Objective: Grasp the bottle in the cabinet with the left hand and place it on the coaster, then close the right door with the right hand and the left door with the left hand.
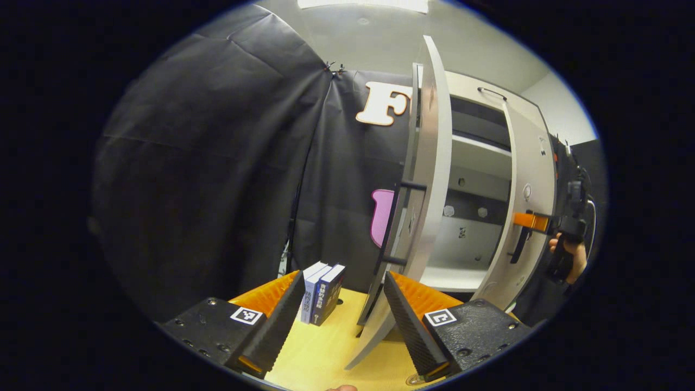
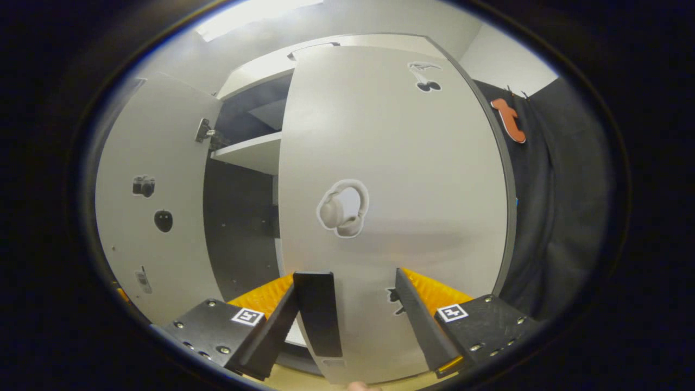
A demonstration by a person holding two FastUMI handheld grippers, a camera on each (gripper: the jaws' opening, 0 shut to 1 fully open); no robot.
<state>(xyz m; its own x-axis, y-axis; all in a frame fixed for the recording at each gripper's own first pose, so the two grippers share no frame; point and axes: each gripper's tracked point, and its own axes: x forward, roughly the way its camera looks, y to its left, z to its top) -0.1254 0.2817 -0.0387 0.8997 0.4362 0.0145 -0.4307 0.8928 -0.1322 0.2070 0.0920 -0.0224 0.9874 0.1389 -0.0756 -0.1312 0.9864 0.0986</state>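
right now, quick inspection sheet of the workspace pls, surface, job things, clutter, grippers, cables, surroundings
surface: yellow tabletop under the cabinet.
job's things: white cabinet, both doors partly open; left door edge-on ahead of the left gripper; right door close before the right gripper, its dark handle between the fingers. Bottle and coaster: nothing seen.
clutter: three books upright on the table.
grippers: left gripper open, empty; right gripper open, at the right door.
cables: nothing seen.
surroundings: black cloth wall.

a staged recording booth rather than a lived-in home: black cloth (image 1: 217,163) hangs behind a pale sticker-dotted cabinet (image 1: 478,179), which stands on a yellow tabletop (image 1: 326,347) beside a few upright books (image 1: 321,293).
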